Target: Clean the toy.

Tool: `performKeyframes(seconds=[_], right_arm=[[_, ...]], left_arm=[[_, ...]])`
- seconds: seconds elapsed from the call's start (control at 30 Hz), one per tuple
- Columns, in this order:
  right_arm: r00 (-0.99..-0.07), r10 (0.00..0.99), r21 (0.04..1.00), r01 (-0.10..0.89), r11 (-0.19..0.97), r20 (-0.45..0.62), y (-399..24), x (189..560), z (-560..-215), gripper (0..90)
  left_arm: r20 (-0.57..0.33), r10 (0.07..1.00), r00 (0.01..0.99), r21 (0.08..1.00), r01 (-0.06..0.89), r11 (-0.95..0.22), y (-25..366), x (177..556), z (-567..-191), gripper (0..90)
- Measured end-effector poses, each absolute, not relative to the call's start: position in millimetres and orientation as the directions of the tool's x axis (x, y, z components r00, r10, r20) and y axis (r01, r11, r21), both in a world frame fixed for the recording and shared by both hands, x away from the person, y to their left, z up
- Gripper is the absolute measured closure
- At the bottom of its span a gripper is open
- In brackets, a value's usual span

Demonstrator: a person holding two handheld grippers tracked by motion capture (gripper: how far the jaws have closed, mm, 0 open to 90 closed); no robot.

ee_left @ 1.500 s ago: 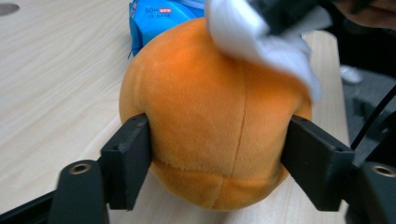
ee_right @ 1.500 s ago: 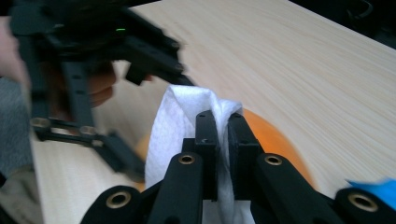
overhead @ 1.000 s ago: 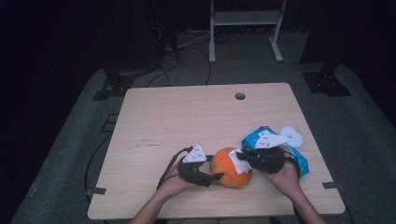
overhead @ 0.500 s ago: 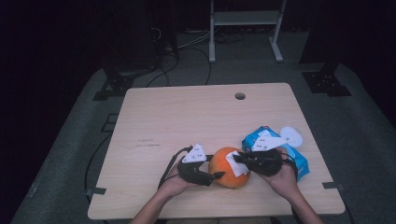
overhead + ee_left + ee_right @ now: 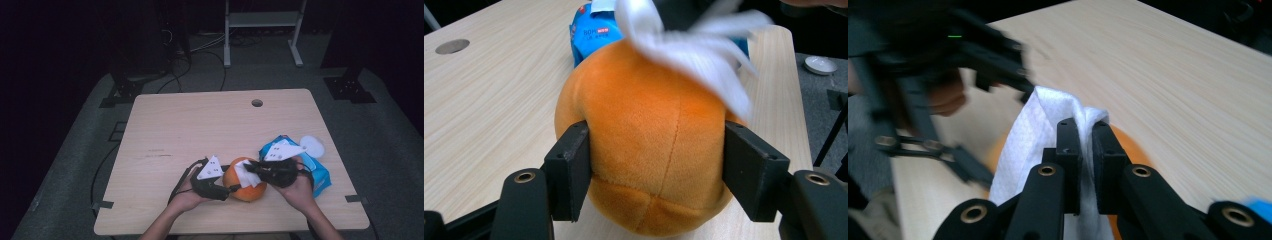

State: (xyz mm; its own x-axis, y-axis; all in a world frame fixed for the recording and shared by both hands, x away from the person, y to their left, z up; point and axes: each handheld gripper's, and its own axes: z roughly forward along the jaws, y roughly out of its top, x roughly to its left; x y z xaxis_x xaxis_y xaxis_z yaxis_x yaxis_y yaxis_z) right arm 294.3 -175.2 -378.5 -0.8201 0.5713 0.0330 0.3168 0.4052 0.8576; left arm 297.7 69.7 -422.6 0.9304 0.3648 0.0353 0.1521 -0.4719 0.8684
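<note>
Two grippers: both at the near edge of the table (image 5: 200, 120), one in each hand, meeting over the same plush ball.
Left gripper (image 5: 656, 170): jaws spread wide and pressed against the two sides of the orange plush ball (image 5: 644, 150), so it's clamped on it. From above you see this gripper (image 5: 227, 190) just left of the ball, grey plate on top, the left hand (image 5: 187, 197) behind it.
Ball: round, fuzzy, orange, with seams meeting near the bottom. Sits on the wood near the front edge, a bit right of centre (image 5: 245, 180).
Right gripper (image 5: 1087, 145): jaws nearly together with a white wipe (image 5: 1033, 135) pinched between them. The wipe hangs out to the left side of the jaws and drapes down onto the ball's top.
Wipe from the left gripper view: a blurry white streak (image 5: 694, 45) lying across the upper right of the ball, touching it.
Right gripper from above (image 5: 250, 167): reaches in from the right over the ball, right hand (image 5: 295, 187) behind it.
Blue packet (image 5: 317, 172): lies flat on the table just right of the ball, partly under the right hand; white flap open at its far end. Can't read the print properly.
Table: light wood, a small round hole (image 5: 257, 103) near the far edge.
Floor: grey, cables and a white metal stand (image 5: 262, 20) beyond the table.
</note>
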Motion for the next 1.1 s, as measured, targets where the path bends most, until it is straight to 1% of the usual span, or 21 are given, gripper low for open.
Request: performKeyframes(seconds=[0.07, 0.1, 0.17, 0.2, 0.23, 0.27, 0.33, 0.4, 0.47, 0.5, 0.53, 0.57, 0.63, 0.73, 0.8, 0.83, 0.93, 0.97, 1.0, 1.03, 1.1], right_arm=[[-0.796, 0.603, 0.848, 0.35, 0.397, 0.046, -186.7, 301.1, -383.2, 83.5], [-0.787, 0.616, 0.838, 0.368, 0.403, 0.049, -191.6, 304.2, -387.5, 83.5], [-0.779, 0.622, 0.817, 0.408, 0.408, 0.078, -196.8, 308.1, -397.7, 83.5], [-0.78, 0.619, 0.808, 0.42, 0.413, 0.09, -196.5, 307.8, -401.9, 83.5], [-0.786, 0.611, 0.805, 0.423, 0.416, 0.097, -195.0, 306.8, -404.3, 83.5], [-0.8, 0.589, 0.806, 0.421, 0.417, 0.113, -191.0, 304.5, -405.1, 83.5], [-0.822, 0.558, 0.805, 0.404, 0.435, 0.111, -181.7, 298.9, -404.7, 83.4], [-0.845, 0.524, 0.801, 0.385, 0.457, 0.107, -171.0, 293.0, -405.3, 83.4], [-0.86, 0.504, 0.799, 0.361, 0.481, 0.085, -161.2, 288.1, -406.5, 83.3], [-0.863, 0.501, 0.796, 0.349, 0.494, 0.067, -158.1, 287.0, -406.8, 83.3], [-0.861, 0.505, 0.796, 0.346, 0.496, 0.06, -156.8, 286.5, -406.8, 83.3], [-0.859, 0.508, 0.799, 0.346, 0.491, 0.059, -157.1, 286.9, -406.3, 83.3], [-0.854, 0.517, 0.808, 0.346, 0.477, 0.061, -160.0, 287.4, -403.6, 83.3], [-0.845, 0.533, 0.825, 0.337, 0.454, 0.052, -164.3, 288.5, -397.9, 83.3], [-0.842, 0.535, 0.827, 0.346, 0.442, 0.067, -166.4, 290.7, -397.9, 83.4], [-0.842, 0.534, 0.825, 0.353, 0.44, 0.075, -166.1, 291.9, -400.0, 83.4], [-0.843, 0.532, 0.815, 0.361, 0.453, 0.078, -161.3, 292.6, -408.4, 83.4], [-0.844, 0.53, 0.816, 0.361, 0.452, 0.081, -159.1, 291.5, -409.0, 83.4], [-0.848, 0.526, 0.816, 0.352, 0.459, 0.07, -156.8, 290.2, -408.9, 83.4], [-0.85, 0.523, 0.814, 0.344, 0.468, 0.059, -154.6, 288.9, -408.7, 83.4], [-0.853, 0.52, 0.81, 0.328, 0.486, 0.034, -153.3, 287.6, -408.2, 83.4]], left_arm=[[0.016, 0.372, 0.928, 0.869, 0.171, -0.465, 73.4, 301.5, -424.5, 32.9], [-0.021, 0.381, 0.924, 0.869, 0.206, -0.45, 76.2, 305.2, -425.9, 31.9], [-0.094, 0.386, 0.918, 0.864, 0.268, -0.427, 79.7, 311.2, -428.4, 24.7], [-0.148, 0.369, 0.918, 0.858, 0.305, -0.414, 81.5, 314.5, -430.4, 20.9], [-0.227, 0.348, 0.91, 0.847, 0.361, -0.39, 84.4, 318.6, -433.8, 17.2], [-0.256, 0.351, 0.901, 0.838, 0.388, -0.384, 85.6, 320.4, -435.7, 11.9], [-0.284, 0.356, 0.89, 0.817, 0.419, -0.397, 86.5, 322.1, -438.3, 8.4], [-0.277, 0.356, 0.893, 0.803, 0.419, -0.425, 86.5, 322.5, -440.6, 5.0], [-0.246, 0.362, 0.899, 0.794, 0.401, -0.456, 85.3, 320.3, -441.8, 5.3], [-0.221, 0.365, 0.904, 0.8, 0.382, -0.462, 85.9, 319.0, -441.2, 8.4], [-0.203, 0.367, 0.908, 0.808, 0.367, -0.461, 86.5, 317.5, -440.0, 14.2], [-0.173, 0.37, 0.913, 0.817, 0.343, -0.463, 86.9, 316.1, -438.1, 19.7], [-0.097, 0.38, 0.92, 0.841, 0.28, -0.462, 85.5, 312.8, -432.9, 27.4], [0.036, 0.389, 0.92, 0.861, 0.17, -0.48, 82.2, 309.2, -424.5, 30.2], [0.08, 0.387, 0.919, 0.856, 0.136, -0.499, 81.9, 309.3, -425.4, 29.2], [0.066, 0.392, 0.918, 0.856, 0.149, -0.494, 82.5, 310.8, -428.1, 26.7], [-0.02, 0.409, 0.912, 0.861, 0.224, -0.457, 86.9, 317.1, -433.6, 12.0], [-0.048, 0.408, 0.912, 0.866, 0.241, -0.438, 88.1, 318.2, -433.2, 10.1], [-0.059, 0.407, 0.911, 0.871, 0.246, -0.425, 88.4, 318.4, -432.4, 9.8], [-0.05, 0.401, 0.915, 0.868, 0.238, -0.436, 88.2, 317.4, -431.6, 10.8], [-0.015, 0.392, 0.92, 0.863, 0.209, -0.459, 87.9, 314.7, -432.2, 18.3]])
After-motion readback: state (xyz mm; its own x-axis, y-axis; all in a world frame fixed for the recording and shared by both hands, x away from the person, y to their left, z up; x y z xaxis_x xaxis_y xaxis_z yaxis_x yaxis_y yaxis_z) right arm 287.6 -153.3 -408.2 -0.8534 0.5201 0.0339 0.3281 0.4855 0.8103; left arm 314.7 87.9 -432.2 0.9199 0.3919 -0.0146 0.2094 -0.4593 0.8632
